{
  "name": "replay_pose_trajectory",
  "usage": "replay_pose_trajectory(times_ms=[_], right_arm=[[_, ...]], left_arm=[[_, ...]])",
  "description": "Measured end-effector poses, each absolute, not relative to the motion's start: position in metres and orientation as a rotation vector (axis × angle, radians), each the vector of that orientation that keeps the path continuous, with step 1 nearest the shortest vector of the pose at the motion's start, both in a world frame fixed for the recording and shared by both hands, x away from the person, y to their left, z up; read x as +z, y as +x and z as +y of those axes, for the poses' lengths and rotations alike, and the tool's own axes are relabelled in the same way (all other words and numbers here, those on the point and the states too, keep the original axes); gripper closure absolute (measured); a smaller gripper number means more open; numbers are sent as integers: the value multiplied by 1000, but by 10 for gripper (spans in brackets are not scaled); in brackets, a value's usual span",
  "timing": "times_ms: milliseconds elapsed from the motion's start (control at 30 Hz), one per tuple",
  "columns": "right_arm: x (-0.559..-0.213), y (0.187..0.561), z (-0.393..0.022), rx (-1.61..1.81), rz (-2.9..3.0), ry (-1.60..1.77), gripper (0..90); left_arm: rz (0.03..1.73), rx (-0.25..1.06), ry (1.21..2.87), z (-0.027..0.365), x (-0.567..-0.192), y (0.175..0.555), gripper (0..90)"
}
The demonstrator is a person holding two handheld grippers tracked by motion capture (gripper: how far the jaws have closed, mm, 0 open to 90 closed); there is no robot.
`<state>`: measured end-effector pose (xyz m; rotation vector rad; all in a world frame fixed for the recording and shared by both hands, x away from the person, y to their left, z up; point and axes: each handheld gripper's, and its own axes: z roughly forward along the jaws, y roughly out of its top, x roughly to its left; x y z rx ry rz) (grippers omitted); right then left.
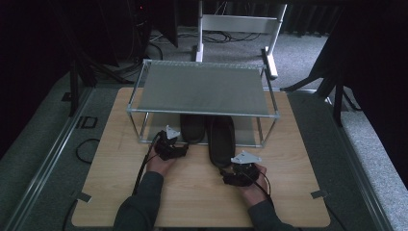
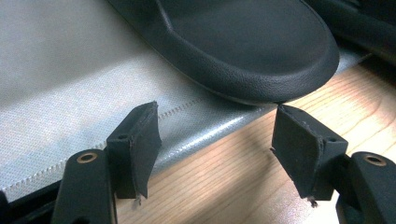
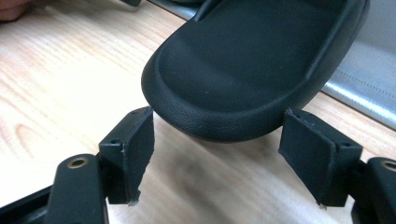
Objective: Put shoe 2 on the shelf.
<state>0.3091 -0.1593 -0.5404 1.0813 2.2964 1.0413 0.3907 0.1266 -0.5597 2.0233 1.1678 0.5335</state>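
Two black slippers lie side by side under a wire rack [image 1: 202, 89]. The left slipper [image 1: 192, 126] rests on the rack's grey bottom mat [image 2: 70, 93], its heel [image 2: 261, 60] just past my left gripper [image 2: 215, 114]. That gripper [image 1: 179, 147] is open, its pads on either side of the heel's edge without touching it. The right slipper [image 1: 221, 139] sticks out farther onto the wooden table [image 1: 192, 192]. Its rounded heel [image 3: 243, 79] sits right in front of my right gripper [image 3: 218, 116], which is open with pads apart from the rubber. In the high view the right gripper [image 1: 231, 171] is below that slipper.
The rack has a grey mesh top shelf and thin metal posts [image 1: 269, 132] at its corners, close to both hands. A black cable [image 1: 84, 149] loops off the table's left side. Bare wood lies between the hands and the near edge.
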Motion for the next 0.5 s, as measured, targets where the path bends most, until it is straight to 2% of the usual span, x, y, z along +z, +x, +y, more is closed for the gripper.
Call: replay_pose_trajectory(times_ms=[500], right_arm=[[-544,345,-148,1025,2281,1107,268]], left_arm=[[1168,537,2024,126,-560,391,331]])
